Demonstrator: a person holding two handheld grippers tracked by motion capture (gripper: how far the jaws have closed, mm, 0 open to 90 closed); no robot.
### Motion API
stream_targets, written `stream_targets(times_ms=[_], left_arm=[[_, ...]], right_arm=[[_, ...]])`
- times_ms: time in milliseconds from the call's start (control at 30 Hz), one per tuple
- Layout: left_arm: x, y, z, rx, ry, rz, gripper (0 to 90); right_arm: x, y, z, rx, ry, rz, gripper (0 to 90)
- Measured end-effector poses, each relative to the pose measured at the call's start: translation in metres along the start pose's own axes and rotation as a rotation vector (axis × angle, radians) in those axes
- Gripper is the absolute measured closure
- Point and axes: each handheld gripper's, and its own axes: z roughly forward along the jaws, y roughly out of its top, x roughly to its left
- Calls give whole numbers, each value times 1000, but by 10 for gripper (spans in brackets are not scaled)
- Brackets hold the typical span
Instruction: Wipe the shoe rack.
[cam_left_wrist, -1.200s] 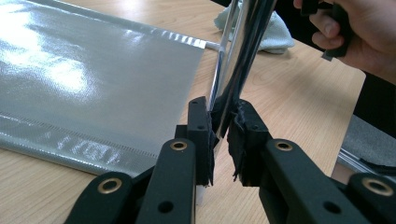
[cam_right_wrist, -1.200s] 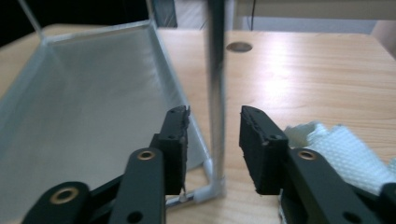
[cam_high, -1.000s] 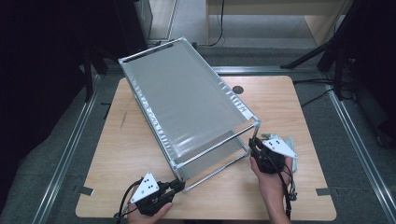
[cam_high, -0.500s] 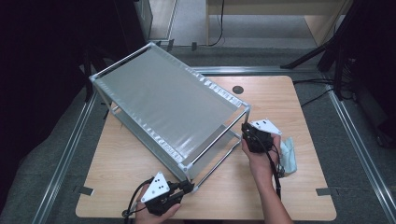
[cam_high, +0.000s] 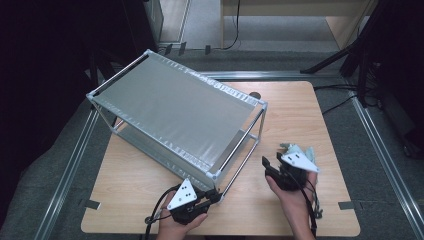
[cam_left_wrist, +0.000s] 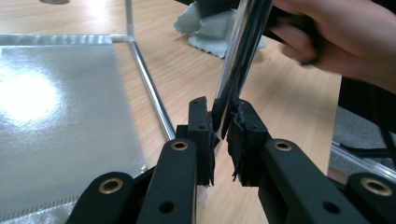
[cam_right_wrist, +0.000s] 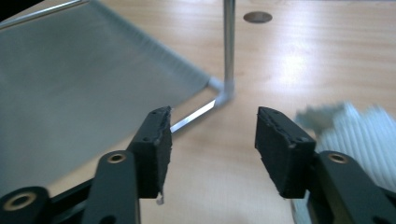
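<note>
Metal and silvery, the two-tier rack (cam_high: 175, 107) stands on the wooden table (cam_high: 310, 115), its near corner post (cam_left_wrist: 240, 56) clenched between the pads of the left gripper (cam_high: 207, 197). The right gripper (cam_high: 272, 167) has just been opening; its jaws stand apart with nothing between them, the rack's lower corner (cam_right_wrist: 223, 95) just ahead. A pale cloth (cam_right_wrist: 355, 128) lies close beside its right jaw.
</note>
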Motion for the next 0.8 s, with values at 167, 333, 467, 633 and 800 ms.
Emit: stream_targets(times_ms=[167, 333, 467, 633, 800], left_arm=[[4, 2, 4, -22, -8, -25, 755], [9, -1, -17, -81, 39, -53, 441], [17, -2, -45, -134, 118, -75, 342], [41, -5, -75, -163, 221, -137, 317], [62, -12, -97, -166, 305, -187, 305]], right_arm=[[5, -26, -31, -7, 27, 21, 366], [24, -37, -43, 4, 60, 9, 215], [49, -37, -38, 15, 138, -19, 132], [88, -36, -29, 14, 247, -83, 82], [114, -34, -14, 18, 263, -114, 141]])
